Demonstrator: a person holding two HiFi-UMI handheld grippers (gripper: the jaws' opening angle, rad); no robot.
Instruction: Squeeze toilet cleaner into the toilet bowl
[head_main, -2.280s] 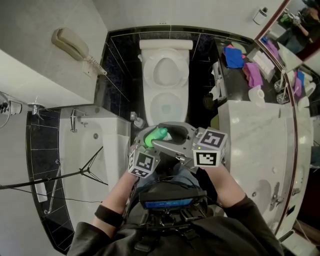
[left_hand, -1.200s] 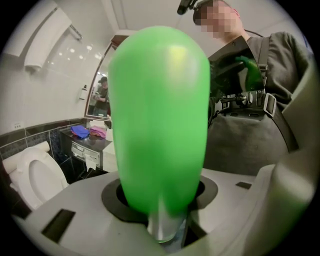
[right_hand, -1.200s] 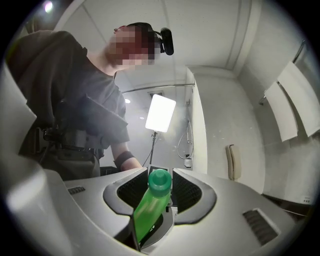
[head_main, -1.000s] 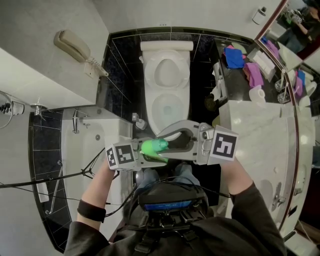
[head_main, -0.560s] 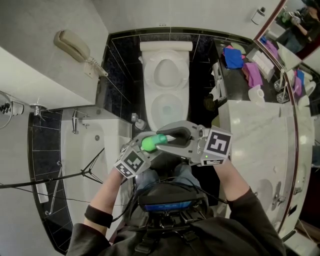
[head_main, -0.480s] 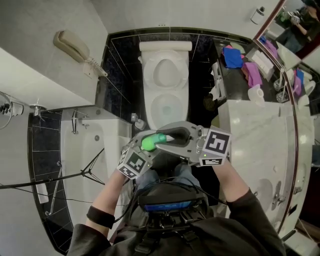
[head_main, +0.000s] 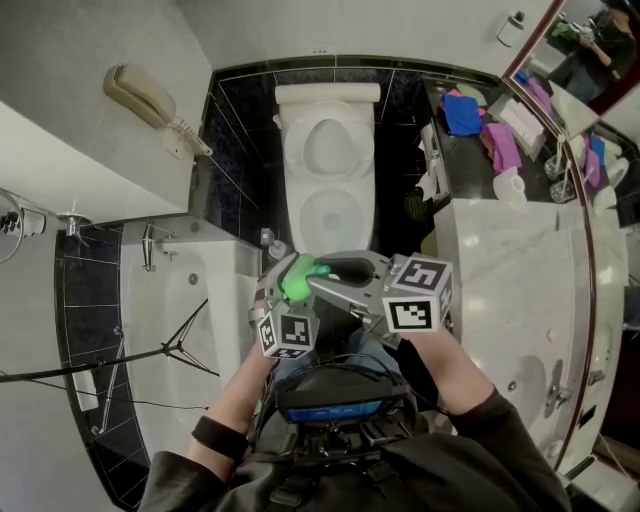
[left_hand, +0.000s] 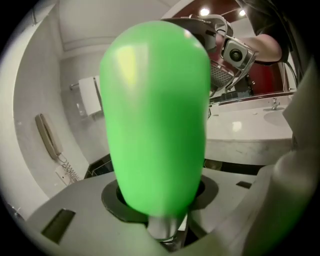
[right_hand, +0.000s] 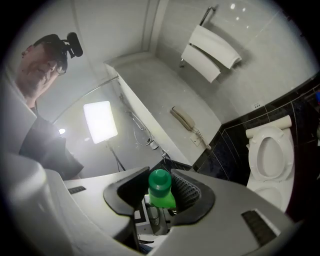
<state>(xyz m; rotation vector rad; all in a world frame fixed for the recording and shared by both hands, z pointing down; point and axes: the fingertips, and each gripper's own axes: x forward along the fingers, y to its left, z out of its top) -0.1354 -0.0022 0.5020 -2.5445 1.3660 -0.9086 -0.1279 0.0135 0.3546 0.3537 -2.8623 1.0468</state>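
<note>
Both hands have dropped and turned over the past second: the left gripper (left_hand: 161, 227) has swung its marker cube in under the bottle, and the right gripper (right_hand: 159, 200) has rolled, so a different cube face now looks up in the head view. The toilet cleaner bottle (head_main: 298, 280) has barely shifted. It hangs in front of the person's chest and shows just short of the front edge of the toilet bowl (head_main: 365, 205), not over the water.

The left fingers are clamped on the rounded green body, which fills the left gripper view. The right fingers are closed on the cap (right_hand: 160, 182), with the ribbed pad against one side and the dark pad against the other. This looks like the cap-loosening step, with no cleaner out yet.

The main risk is a spurt in the wrong place. The body looks soft, and the left fingers are already pressing it, so if the cap comes free here the liquid could land on the dark floor tiles or on the person's clothes instead of in the bowl. The smooth body could also twist inside the left grip, so the cap never loosens. A freed cap is small, and could slip from the right fingers and drop to the floor or into the bowl.
</note>
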